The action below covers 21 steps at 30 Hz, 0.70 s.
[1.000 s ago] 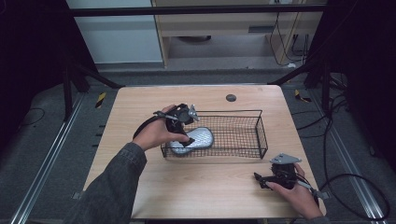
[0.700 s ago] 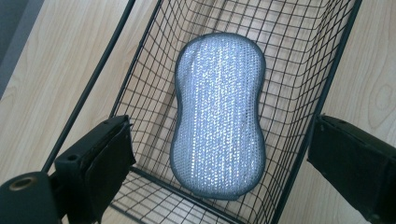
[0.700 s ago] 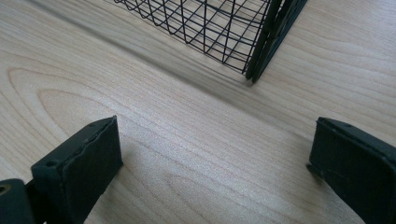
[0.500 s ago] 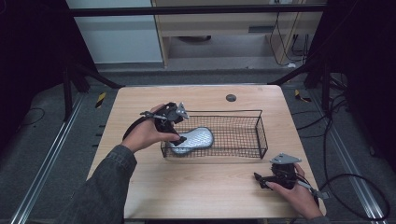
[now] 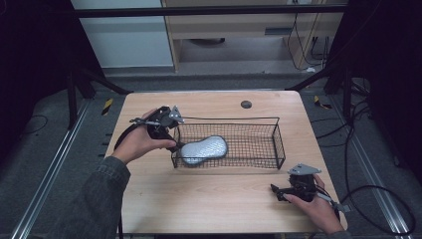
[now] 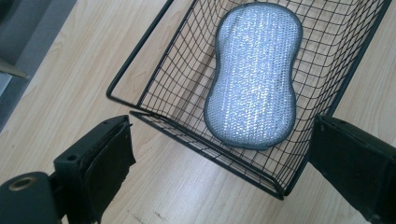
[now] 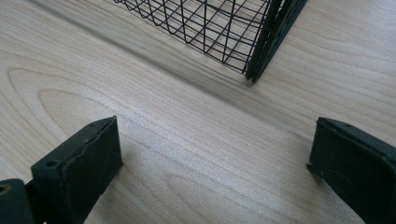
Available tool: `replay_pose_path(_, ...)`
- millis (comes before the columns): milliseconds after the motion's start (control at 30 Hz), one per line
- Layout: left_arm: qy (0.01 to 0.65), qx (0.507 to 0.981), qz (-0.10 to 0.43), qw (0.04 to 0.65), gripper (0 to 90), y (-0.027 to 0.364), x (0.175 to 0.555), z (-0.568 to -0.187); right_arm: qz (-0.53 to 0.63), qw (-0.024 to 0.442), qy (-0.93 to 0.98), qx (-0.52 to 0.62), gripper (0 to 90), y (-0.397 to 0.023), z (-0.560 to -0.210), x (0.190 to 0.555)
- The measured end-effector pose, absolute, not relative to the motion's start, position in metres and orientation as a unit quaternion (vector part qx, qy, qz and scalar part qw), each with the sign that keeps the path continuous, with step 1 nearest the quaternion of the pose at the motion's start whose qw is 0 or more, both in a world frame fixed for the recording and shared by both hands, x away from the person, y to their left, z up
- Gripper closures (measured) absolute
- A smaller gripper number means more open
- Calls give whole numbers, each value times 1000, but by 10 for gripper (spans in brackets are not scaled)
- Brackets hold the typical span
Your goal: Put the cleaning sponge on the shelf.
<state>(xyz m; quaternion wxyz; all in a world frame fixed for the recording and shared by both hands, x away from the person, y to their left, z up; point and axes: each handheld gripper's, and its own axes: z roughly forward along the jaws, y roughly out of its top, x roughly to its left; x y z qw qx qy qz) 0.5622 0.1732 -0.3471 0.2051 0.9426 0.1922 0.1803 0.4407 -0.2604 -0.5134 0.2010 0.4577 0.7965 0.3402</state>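
The left gripper [image 5: 171,130] has drawn back from the wire basket [image 6: 154,81], jaws spread, leaving the silver scouring pad [image 6: 254,77] inside (apparently delivered); the right gripper [image 5: 291,189] rests spread too.

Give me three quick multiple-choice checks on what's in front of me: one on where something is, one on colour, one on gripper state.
1. Where does the sponge lie?
A. On the bare table
B. Inside the wire basket
C. Between the right gripper's jaws

2. What colour is the sponge?
A. Silver-grey
B. Yellow
C. Green

3. How do the left gripper jaws stand?
A. Shut on the sponge
B. Shut on the basket rim
C. Open, holding nothing

Answers: 1 B, mesh walls surround it; 2 A, it glints silvery; 3 C, the jaws stand wide apart above the basket's corner.
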Motion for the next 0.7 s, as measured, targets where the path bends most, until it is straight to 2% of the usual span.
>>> replay_pose_path(700, 233, 924, 198, 230, 51, 206, 547, -353, 341, 200, 796, 458, 25, -260, -513, 441)
